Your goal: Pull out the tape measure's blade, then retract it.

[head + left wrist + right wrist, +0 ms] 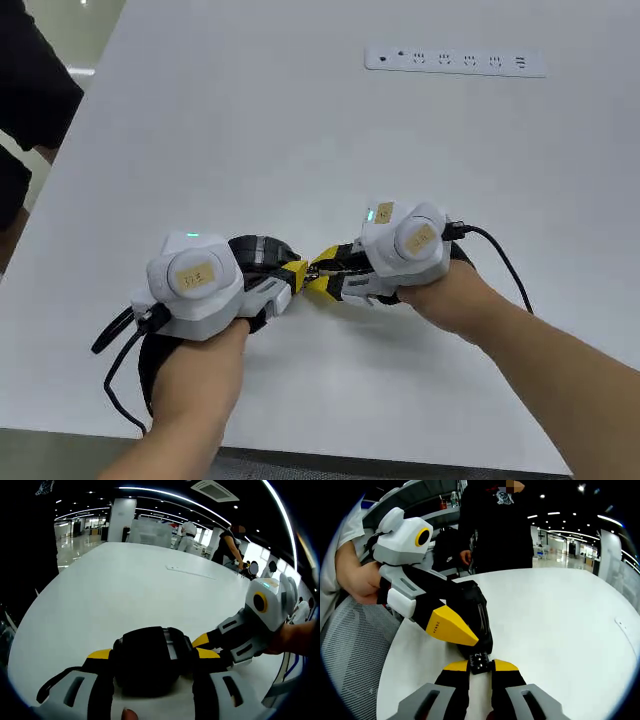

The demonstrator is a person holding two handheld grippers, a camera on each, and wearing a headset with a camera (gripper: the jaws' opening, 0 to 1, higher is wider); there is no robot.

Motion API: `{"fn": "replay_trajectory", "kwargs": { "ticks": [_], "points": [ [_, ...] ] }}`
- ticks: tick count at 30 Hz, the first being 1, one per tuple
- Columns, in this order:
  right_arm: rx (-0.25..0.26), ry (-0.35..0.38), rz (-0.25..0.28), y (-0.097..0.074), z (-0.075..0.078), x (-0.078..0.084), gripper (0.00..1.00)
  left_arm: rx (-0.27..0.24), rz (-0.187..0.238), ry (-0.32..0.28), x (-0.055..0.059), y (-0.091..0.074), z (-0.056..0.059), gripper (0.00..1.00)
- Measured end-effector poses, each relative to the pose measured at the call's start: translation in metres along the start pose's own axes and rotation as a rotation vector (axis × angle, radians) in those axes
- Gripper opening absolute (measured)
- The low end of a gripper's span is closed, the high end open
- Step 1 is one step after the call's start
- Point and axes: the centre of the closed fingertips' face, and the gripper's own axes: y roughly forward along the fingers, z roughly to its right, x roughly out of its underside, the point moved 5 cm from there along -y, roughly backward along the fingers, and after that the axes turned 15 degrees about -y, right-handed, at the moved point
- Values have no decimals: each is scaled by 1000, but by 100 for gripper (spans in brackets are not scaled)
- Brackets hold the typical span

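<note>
Count: one black, boxy plastic tape measure [262,250], two claws, one flat white power strip [455,60] with a row of sockets, and two black cables [115,350], one trailing from each claw housing.

Surroundings: the white counter [300,130] carries the power strip near its far edge, toward the far right corner, well apart from the work. A person in black [25,90] stands at the counter's left edge. In the left gripper view, other people [227,542] stand beyond the far edge. In the head view your left hand [200,370] and the white housing it holds cover much of the tape measure's case.

Position: the tape measure sits close to the counter's near edge, a little left of its middle. I cannot tell whether it rests on the surface or is held just above it.

Left claw [154,654]: its jaws are spread to the width of the case and clamp it from both sides, yellow tips against the black body.

Right claw [480,667]: its jaws are nearly together, pinching the small black blade tab [480,661] between the yellow tips. The tab sits right at the mouth of the case, with hardly any blade showing between them. The two claws point at each other, tips almost touching.
</note>
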Motion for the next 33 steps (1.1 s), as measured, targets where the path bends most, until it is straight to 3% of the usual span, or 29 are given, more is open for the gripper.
{"fn": "replay_trajectory", "kwargs": {
  "ticks": [2, 12, 23, 33],
  "points": [
    [7, 6, -4, -1, 1, 0, 18, 2, -4, 3, 0, 0, 0, 60],
    [16, 14, -3, -8, 0, 0, 21, 13, -11, 4, -1, -2, 0, 60],
    [69, 48, 12, -33, -4, -2, 32, 91, 0, 66, -8, -20, -4, 65],
    [122, 60, 12, -61, -12, 0, 41, 125, -15, 118, -7, -41, -16, 73]
  ]
}}
